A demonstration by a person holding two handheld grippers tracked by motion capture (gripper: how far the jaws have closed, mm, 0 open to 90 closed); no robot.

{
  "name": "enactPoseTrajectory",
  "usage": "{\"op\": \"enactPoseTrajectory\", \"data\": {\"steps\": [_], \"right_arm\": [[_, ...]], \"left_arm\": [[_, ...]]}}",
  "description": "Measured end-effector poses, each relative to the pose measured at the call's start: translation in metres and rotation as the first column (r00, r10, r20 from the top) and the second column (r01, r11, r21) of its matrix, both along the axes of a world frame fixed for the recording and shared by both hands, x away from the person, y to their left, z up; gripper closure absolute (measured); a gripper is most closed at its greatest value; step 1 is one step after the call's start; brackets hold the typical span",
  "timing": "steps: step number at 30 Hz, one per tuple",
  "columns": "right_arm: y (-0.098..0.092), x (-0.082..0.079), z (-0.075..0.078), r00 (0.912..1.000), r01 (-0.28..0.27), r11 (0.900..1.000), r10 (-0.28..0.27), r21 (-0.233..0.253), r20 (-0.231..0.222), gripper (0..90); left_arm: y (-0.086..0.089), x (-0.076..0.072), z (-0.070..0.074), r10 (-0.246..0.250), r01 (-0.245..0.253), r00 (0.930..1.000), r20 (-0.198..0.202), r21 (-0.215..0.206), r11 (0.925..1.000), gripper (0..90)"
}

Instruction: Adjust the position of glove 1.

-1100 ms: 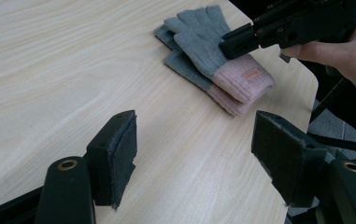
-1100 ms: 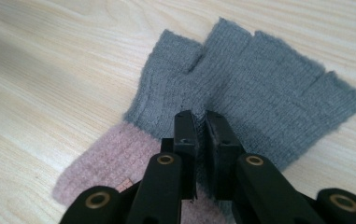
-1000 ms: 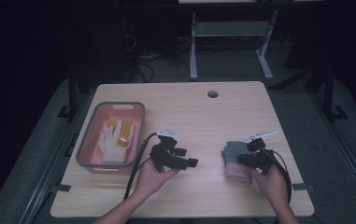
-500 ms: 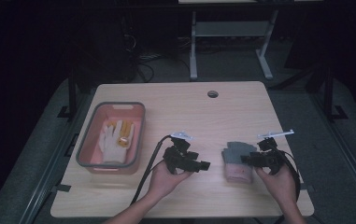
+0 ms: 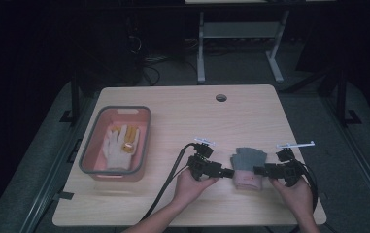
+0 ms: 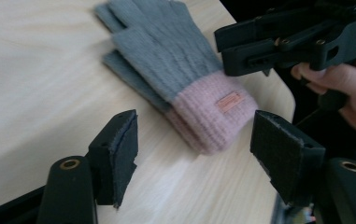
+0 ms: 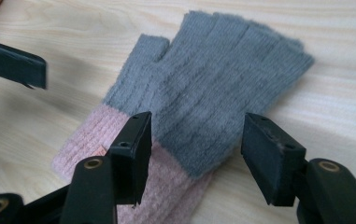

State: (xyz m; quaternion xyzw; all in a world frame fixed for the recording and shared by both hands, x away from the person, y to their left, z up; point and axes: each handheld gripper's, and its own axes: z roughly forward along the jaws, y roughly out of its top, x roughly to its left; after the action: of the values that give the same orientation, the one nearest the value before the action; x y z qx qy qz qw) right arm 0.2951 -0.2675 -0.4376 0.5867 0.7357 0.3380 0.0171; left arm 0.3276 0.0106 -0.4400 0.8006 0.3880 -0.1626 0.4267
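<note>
Two grippers are in my hands at the near edge of the table [image 5: 182, 104]. From above, my left gripper [image 5: 227, 172] and my right gripper [image 5: 258, 170] point at each other, with the grey and pink gloves [image 5: 248, 167] lying flat between them. Far to the left sits a pink bin [image 5: 146, 141] with a white glove [image 5: 114, 149] inside.

Along my left gripper [image 6: 192, 144], the jaws stand wide apart and hold nothing. The pink cuff [image 6: 213, 114] lies just ahead of them, and my right gripper [image 6: 241, 49] hangs beyond it.

Along my right gripper [image 7: 194, 154], the jaws are also spread wide and hold nothing, hanging just over the gloves [image 7: 203, 88] where grey meets pink.
</note>
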Motion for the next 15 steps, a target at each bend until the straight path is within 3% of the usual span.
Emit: {"op": "enactPoseTrajectory", "data": {"steps": [6,15], "right_arm": [[-0.004,-0.001,-0.004,1.0,0.003,0.999,-0.003,0.039,-0.002,43.4],[-0.003,-0.003,-0.011,0.9994,0.018,0.998,-0.016,0.06,-0.031,43.7]], "left_arm": [[-0.017,0.001,-0.004,0.006,-0.007,0.9994,-0.034,-0.022,0.9997,33.9],[-0.035,0.001,-0.019,0.003,-0.002,0.9966,-0.082,0.013,0.9999,37.8]]}}
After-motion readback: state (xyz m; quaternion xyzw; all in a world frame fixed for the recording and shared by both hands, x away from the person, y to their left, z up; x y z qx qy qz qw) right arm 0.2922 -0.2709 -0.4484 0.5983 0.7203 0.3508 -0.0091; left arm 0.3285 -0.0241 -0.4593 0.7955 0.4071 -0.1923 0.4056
